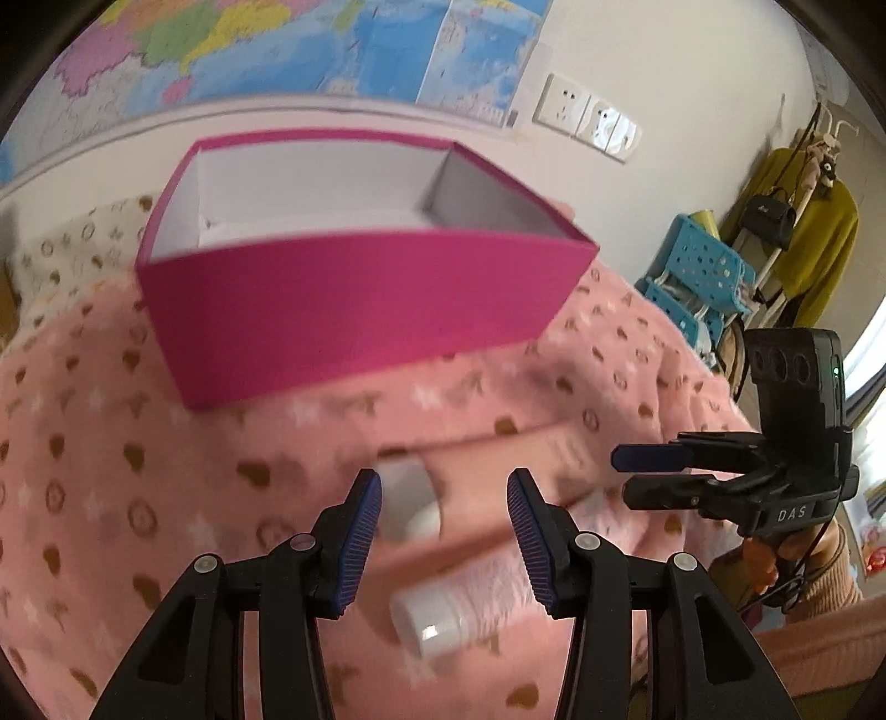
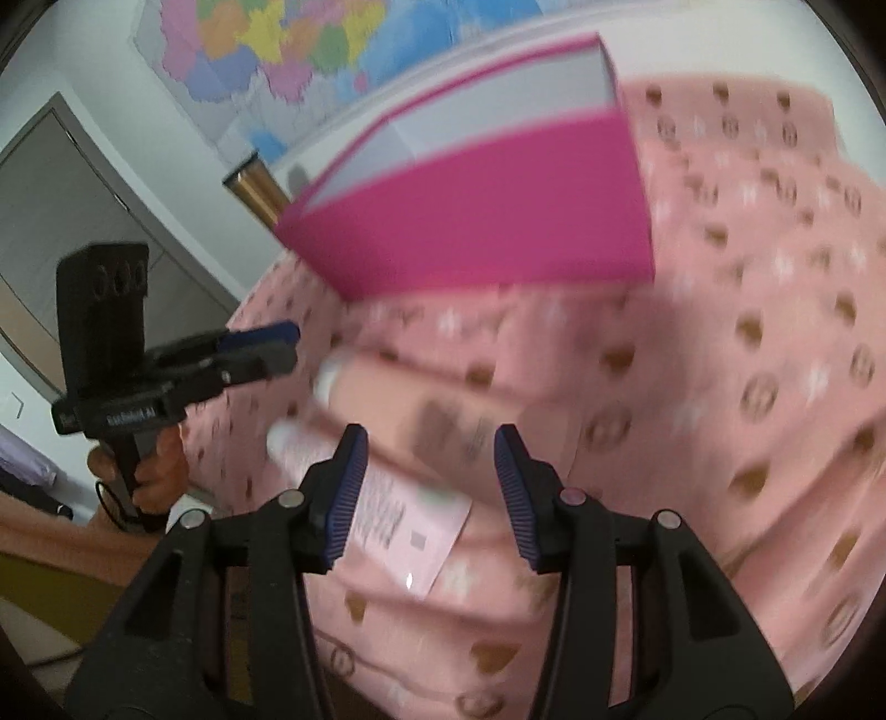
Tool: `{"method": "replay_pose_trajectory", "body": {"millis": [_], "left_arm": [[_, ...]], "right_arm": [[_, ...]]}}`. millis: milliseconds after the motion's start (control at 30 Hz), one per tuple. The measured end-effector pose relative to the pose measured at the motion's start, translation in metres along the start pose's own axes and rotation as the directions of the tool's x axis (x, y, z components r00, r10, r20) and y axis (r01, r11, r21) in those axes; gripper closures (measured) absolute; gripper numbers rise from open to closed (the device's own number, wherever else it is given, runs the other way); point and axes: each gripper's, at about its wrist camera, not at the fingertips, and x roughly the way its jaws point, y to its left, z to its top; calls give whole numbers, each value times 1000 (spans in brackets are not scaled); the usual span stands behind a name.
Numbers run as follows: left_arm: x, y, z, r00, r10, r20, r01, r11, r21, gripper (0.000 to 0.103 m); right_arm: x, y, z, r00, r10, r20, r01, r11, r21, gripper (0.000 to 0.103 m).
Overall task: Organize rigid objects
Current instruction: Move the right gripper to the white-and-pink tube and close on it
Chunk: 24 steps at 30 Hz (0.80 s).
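An open magenta box (image 1: 360, 299) with a white inside stands on a pink patterned blanket (image 1: 111, 443); the right wrist view shows the box (image 2: 487, 221) ahead. Two pink tubes lie in front of it. The farther tube (image 1: 498, 459) has a greyish cap; the nearer tube (image 1: 487, 581) has a white cap. My left gripper (image 1: 443, 487) hangs open just above them, pressing on neither. My right gripper (image 2: 432, 443) is open over the nearer tube (image 2: 398, 515) and the farther tube (image 2: 421, 399). Each gripper shows in the other's view: the right gripper (image 1: 653, 471) and the left gripper (image 2: 277, 346).
The blanket covers a bed beneath a wall map (image 1: 332, 44) and wall sockets (image 1: 587, 116). A blue plastic rack (image 1: 698, 266) and a coat stand with a yellow garment (image 1: 814, 238) are to the right. A grey door (image 2: 66, 210) is on the left. A hand (image 2: 155, 471) holds the left gripper.
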Motion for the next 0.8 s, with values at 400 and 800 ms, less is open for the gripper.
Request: {"method": "replay_pose_trajectory", "body": {"millis": [400, 800], "left_arm": [[-7, 2, -41, 998, -3, -67, 1, 999, -36, 55], [-4, -9, -50, 995, -20, -99, 17, 1000, -26, 56]], "right_arm": [[7, 3, -28, 1000, -23, -14, 23, 999, 26, 53], [14, 18, -35, 999, -52, -2, 52, 999, -6, 53]]}}
